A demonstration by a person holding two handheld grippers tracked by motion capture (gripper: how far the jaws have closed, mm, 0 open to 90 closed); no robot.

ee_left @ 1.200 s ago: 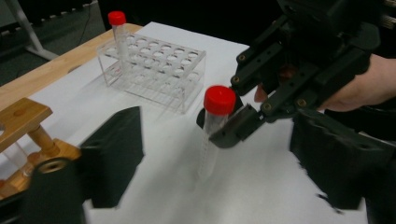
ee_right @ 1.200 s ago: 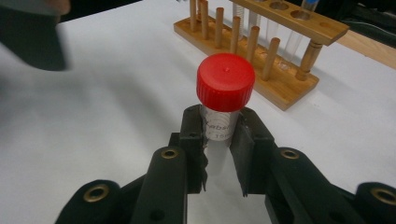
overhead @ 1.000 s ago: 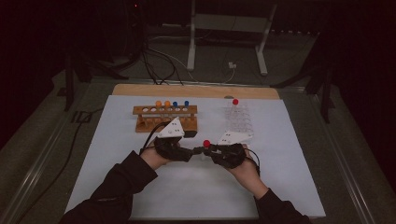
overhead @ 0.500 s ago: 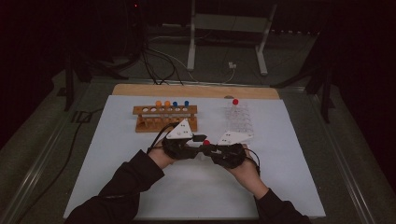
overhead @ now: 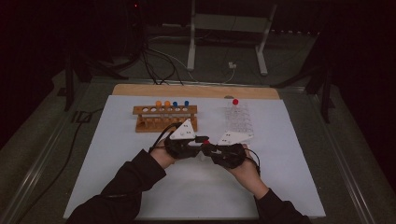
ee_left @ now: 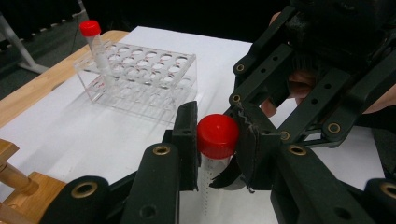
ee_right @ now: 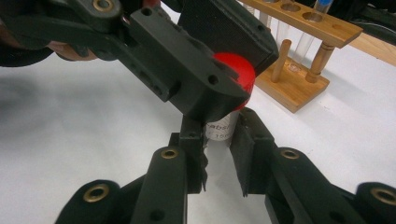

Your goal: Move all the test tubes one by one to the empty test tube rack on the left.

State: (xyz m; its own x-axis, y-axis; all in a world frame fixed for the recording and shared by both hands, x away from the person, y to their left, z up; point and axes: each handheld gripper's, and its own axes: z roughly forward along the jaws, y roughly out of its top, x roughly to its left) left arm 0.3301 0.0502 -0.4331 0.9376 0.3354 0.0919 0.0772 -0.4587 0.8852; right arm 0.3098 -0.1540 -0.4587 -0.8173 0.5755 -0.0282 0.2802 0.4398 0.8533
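Both grippers are on the same red-capped tube point(ee_left: 217, 140), just in front of the clear plastic rack point(overhead: 238, 122). The left gripper point(ee_left: 215, 144) has its jaws closed in around the red cap, one pad flat against the cap's side. The right gripper point(ee_right: 218, 154) has its jaws pinched in on the clear tube body just under the cap, only a narrow gap left between them, and that gap is taken up by the tube. The tube stands pretty much upright between the two.

Compared to a second ago, the left gripper has slid in toward the right one. Before, the two sat a little apart in front of the rack; now they meet at the cap.

For room: the wooden rack point(overhead: 164, 117) sits well left of the clear rack, and one more red-capped tube point(overhead: 235, 103) stands at the clear rack's far corner. On the near side of the clear rack the white mat point(overhead: 116, 154) on the bench is open out to its edges.
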